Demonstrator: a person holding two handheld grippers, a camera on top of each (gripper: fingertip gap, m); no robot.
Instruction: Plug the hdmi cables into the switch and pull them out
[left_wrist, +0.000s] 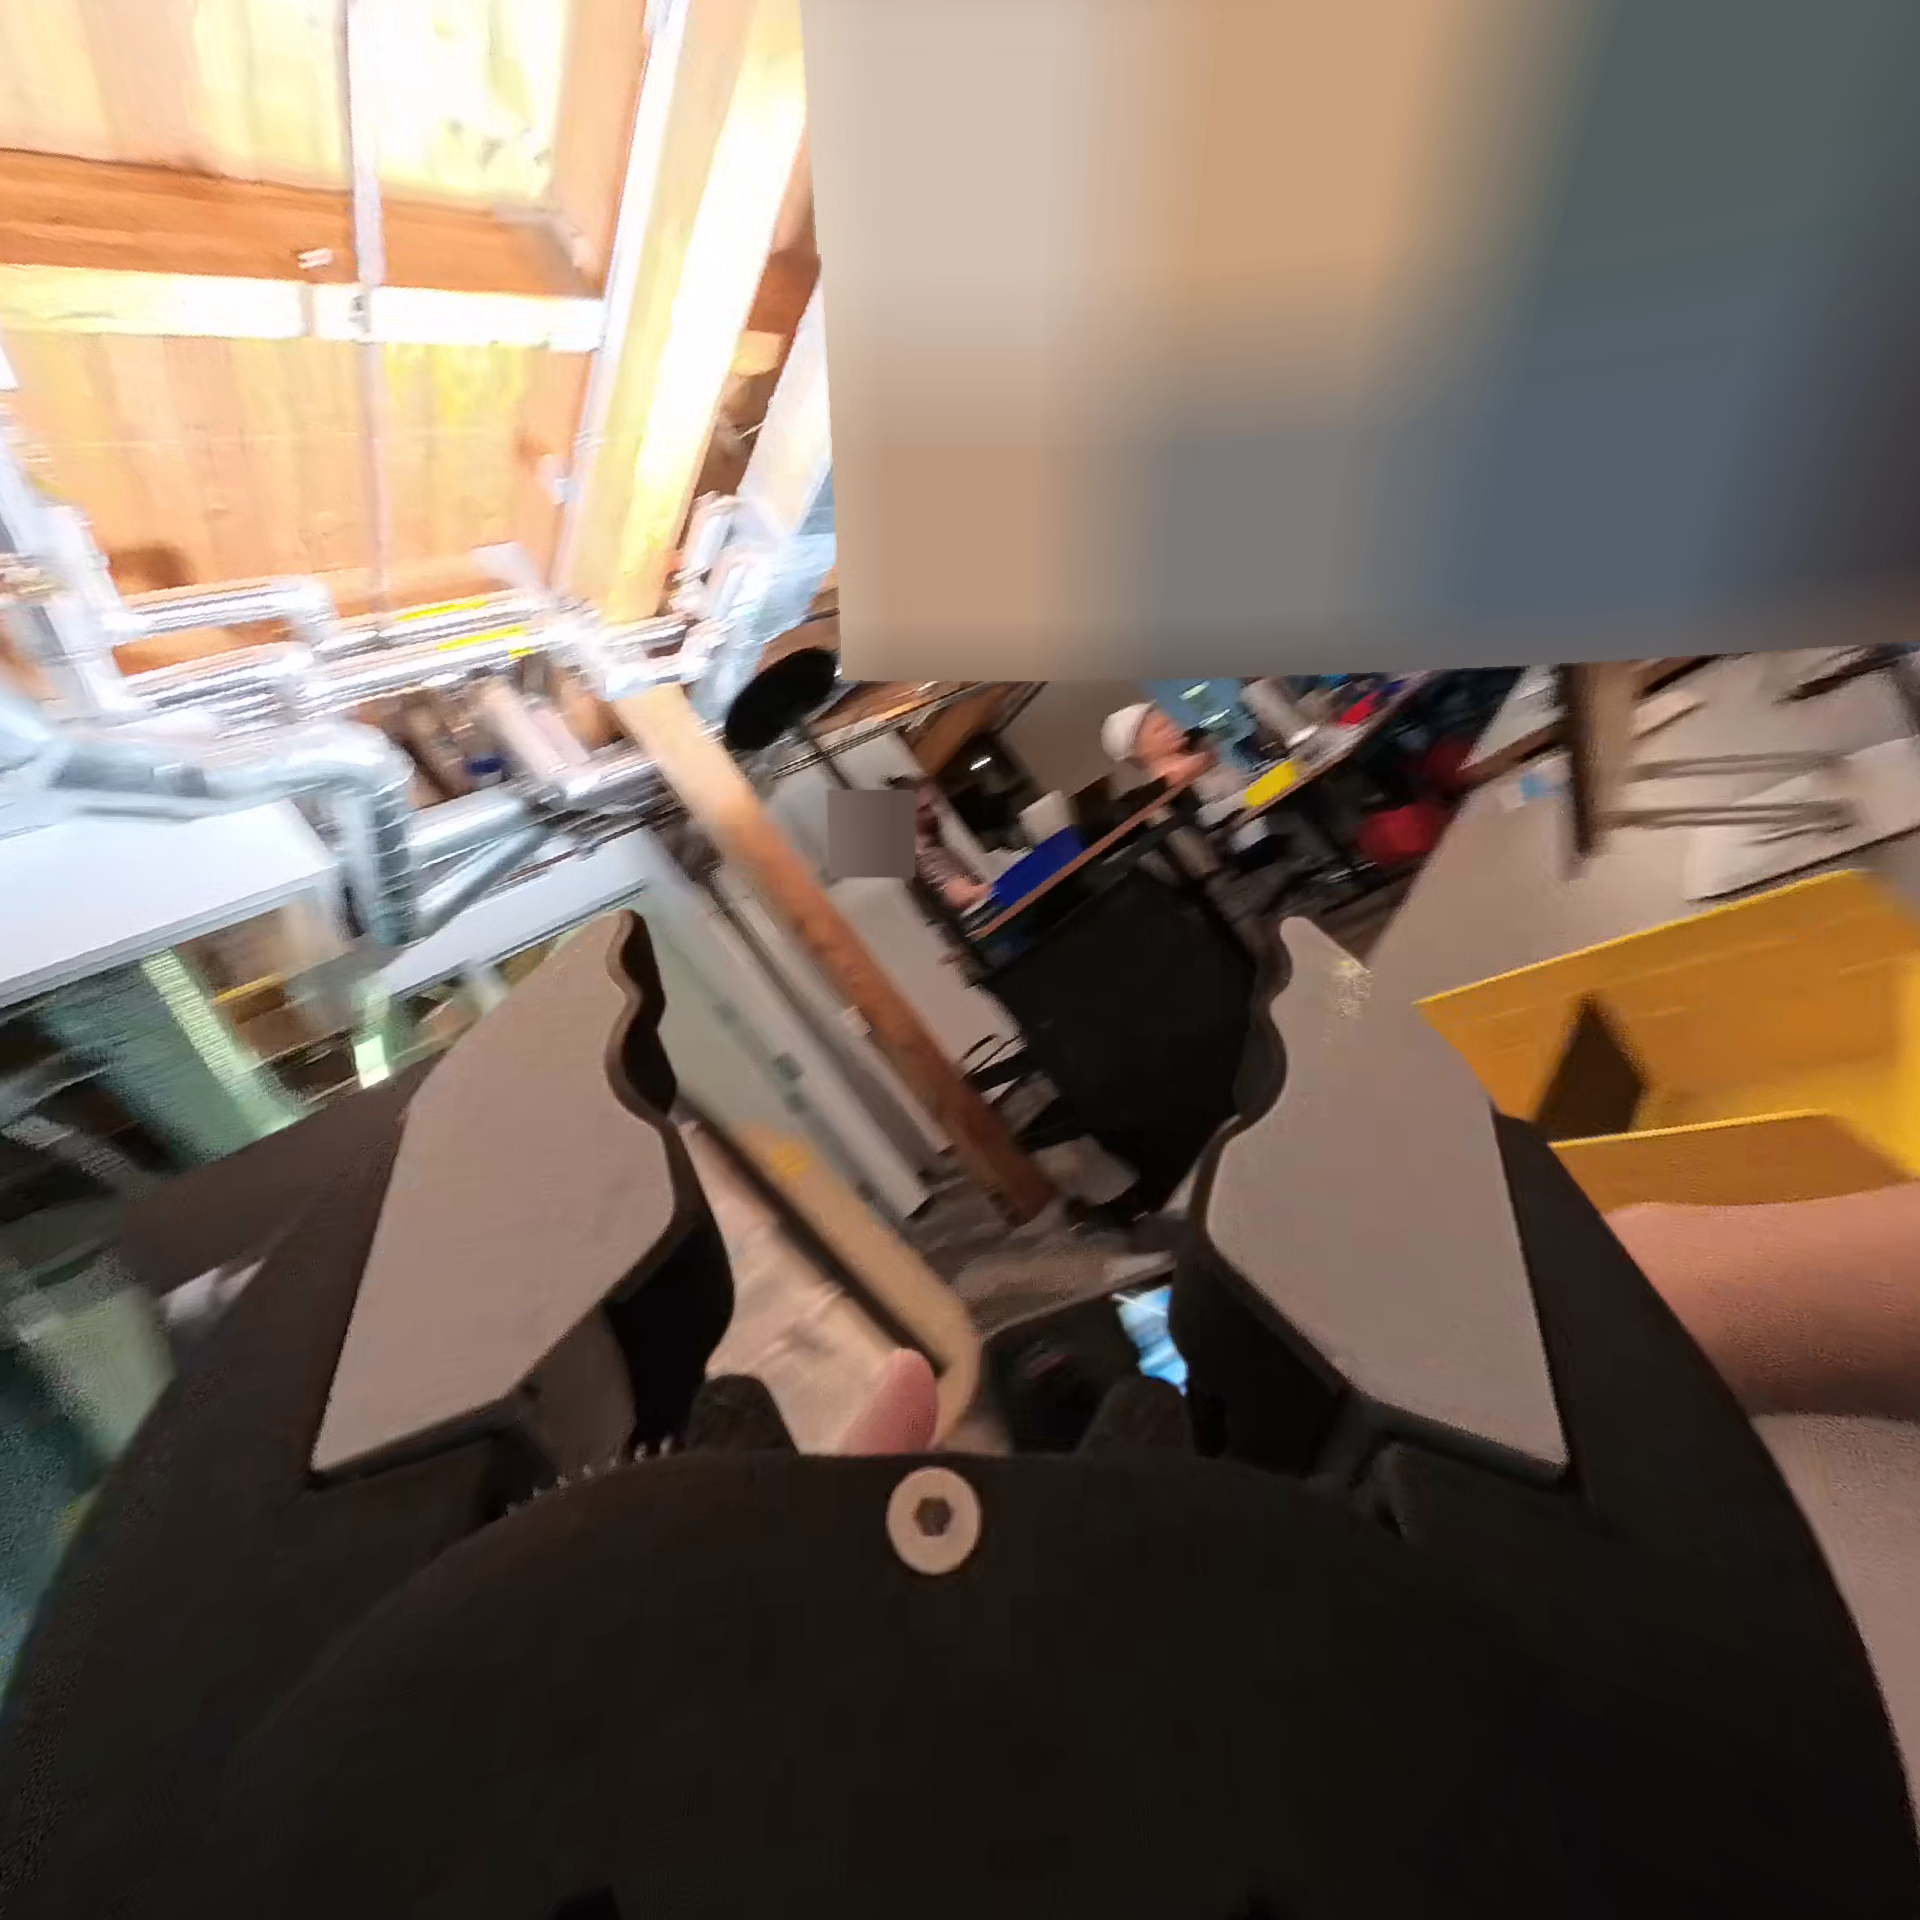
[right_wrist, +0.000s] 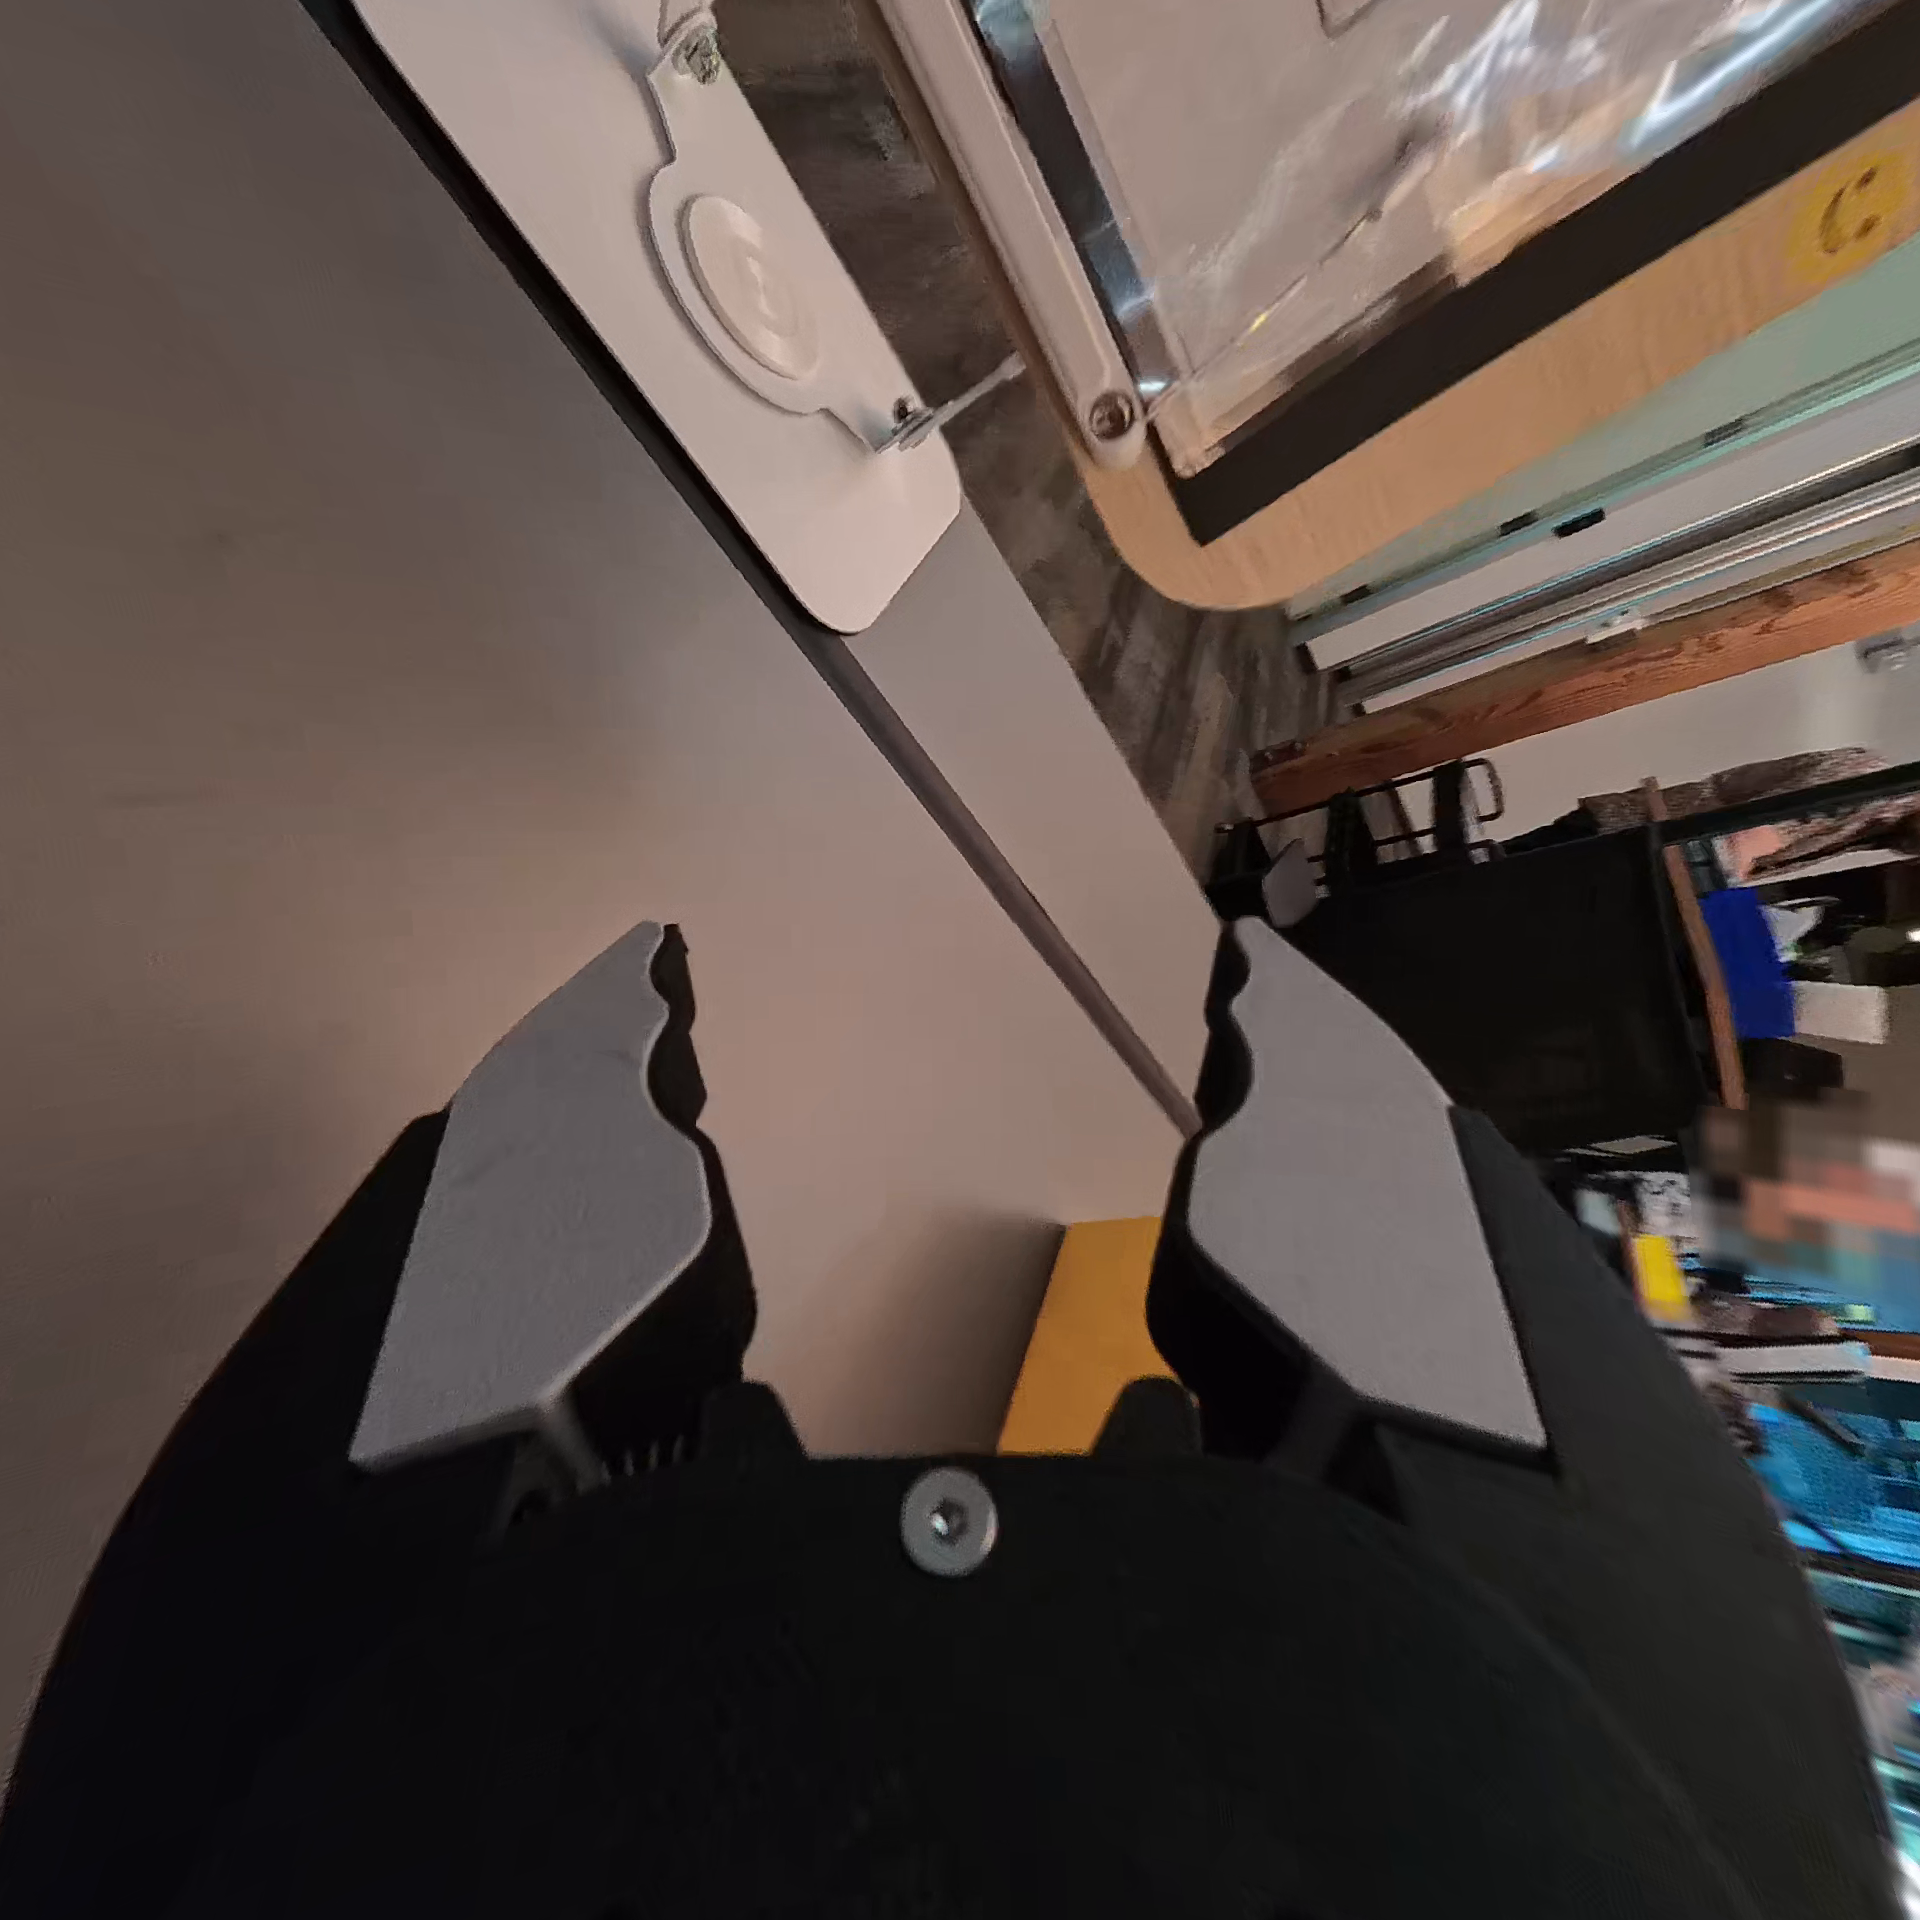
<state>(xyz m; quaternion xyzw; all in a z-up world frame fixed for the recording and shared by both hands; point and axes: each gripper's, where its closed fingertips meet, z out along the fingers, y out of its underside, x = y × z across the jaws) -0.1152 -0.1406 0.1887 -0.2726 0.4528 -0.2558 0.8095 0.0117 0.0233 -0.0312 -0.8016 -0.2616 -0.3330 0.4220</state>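
A: Well, left wrist view first. What is the left gripper (left_wrist: 956, 997) doing?

B: Its jaws are spread wide and pinch nothing. It is tipped upward and rolled, so the far scene runs aslant: a wooden post (left_wrist: 831, 935), metal pipes (left_wrist: 312, 769) at the far left, cluttered benches at the far right. Everything is smeared.

A: Any cable or switch?

B: None in this view. A yellow bin (left_wrist: 1704, 1039) sits at the right, and a bare forearm (left_wrist: 1766, 1309) crosses near the right edge. A fingertip (left_wrist: 894, 1403) shows down between the finger roots.

A: And the right wrist view?

B: The right gripper (right_wrist: 945, 997) is also spread and empty. It is rolled hard over, pointing along a plain grey panel (right_wrist: 364, 623) that fills the left. A white plate (right_wrist: 748, 312) with a round boss lies far ahead, a wood-edged board (right_wrist: 1455, 468) at the far right, and the yellow bin (right_wrist: 1091, 1330) shows near, between the fingers.

A: So where do the cables lie from either tool?

B: I cannot tell. Neither cables nor switch appear, so their direction, their long axis and which hand is nearer are all unknown. I judge no plugging is under way; both grippers would first need to level out and point down at the work.
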